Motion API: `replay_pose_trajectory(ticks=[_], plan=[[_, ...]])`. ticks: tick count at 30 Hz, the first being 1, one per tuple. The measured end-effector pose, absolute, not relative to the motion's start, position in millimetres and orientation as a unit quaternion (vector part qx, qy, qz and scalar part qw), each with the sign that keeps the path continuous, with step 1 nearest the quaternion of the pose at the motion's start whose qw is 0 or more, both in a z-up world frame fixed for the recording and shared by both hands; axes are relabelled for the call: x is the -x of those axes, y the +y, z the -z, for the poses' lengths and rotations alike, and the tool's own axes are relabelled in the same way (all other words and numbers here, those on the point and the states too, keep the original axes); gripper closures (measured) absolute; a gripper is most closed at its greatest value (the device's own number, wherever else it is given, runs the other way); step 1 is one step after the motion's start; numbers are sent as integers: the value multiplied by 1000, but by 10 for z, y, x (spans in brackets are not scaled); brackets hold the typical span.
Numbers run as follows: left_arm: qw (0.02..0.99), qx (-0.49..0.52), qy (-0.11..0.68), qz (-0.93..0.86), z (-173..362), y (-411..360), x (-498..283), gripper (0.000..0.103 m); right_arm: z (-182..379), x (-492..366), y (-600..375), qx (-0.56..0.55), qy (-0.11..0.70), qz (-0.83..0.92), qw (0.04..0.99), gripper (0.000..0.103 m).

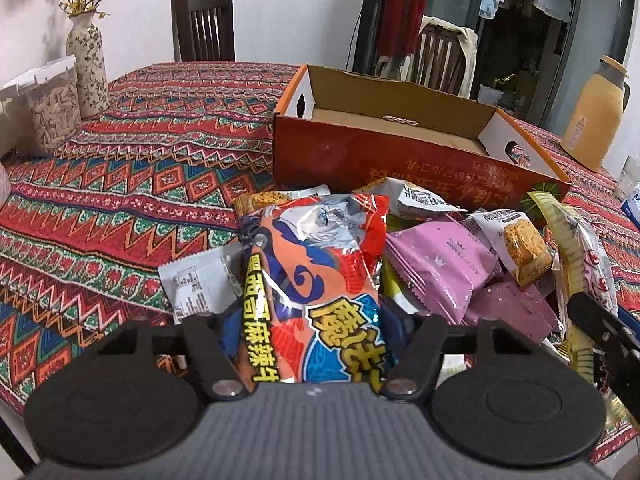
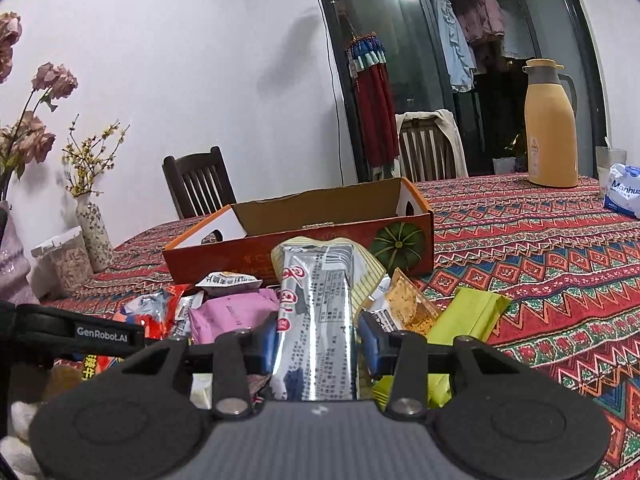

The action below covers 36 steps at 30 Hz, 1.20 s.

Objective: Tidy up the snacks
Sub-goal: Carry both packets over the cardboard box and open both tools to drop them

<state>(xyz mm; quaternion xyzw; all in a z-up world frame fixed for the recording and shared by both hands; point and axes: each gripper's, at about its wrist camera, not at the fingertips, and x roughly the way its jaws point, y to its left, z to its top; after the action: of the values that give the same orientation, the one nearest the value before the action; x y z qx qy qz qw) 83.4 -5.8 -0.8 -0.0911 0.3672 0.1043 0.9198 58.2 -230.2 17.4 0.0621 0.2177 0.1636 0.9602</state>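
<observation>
In the left wrist view my left gripper [image 1: 316, 320] is shut on an orange snack bag [image 1: 320, 276] with blue swirls, its blue pads pressing both sides. The bag lies on top of a pile of snacks with pink packets [image 1: 436, 268] beside it. Behind the pile stands an open red cardboard box [image 1: 360, 152], which looks empty inside. My right gripper [image 2: 318, 344] is shut on a silver packet [image 2: 316, 312] with a yellow striped edge, held upright above the pile. The red cardboard box [image 2: 224, 260] is just beyond it. A green packet [image 2: 472, 312] lies to the right.
The patterned tablecloth [image 1: 120, 208] covers the whole table. A flowered vase [image 1: 86, 68] and a clear container of seeds [image 1: 52, 108] stand at the far left. A yellow thermos jug [image 2: 550, 128] and a tissue pack [image 2: 624, 192] sit at the far right. Chairs [image 1: 202, 24] stand behind the table.
</observation>
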Motion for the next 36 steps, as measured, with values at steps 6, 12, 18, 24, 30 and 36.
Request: replay_pose_trajectory(ticks=[6, 12, 18, 24, 30, 36], plan=[[924, 82, 358, -104, -40, -39, -817, 41, -204, -560, -2303, -63, 213, -163, 961, 62], [933, 84, 337, -98, -180, 9, -771, 41, -256, -574, -2294, -60, 205, -160, 964, 62], [946, 79, 302, -90, -422, 32, -808, 41, -400, -662, -2264, -49, 182, -158, 969, 62], [957, 72, 269, -82, -691, 8, -1002, 41, -629, -863, -2236, -49, 162, -163, 972, 62], [965, 73, 242, -71, -899, -27, -1324, 41, -894, -1223, -2153, -46, 141, -162, 976, 62], [968, 77, 228, -75, -1012, -104, -1857, 41, -1090, -1831, -2020, -52, 136, -160, 976, 62]])
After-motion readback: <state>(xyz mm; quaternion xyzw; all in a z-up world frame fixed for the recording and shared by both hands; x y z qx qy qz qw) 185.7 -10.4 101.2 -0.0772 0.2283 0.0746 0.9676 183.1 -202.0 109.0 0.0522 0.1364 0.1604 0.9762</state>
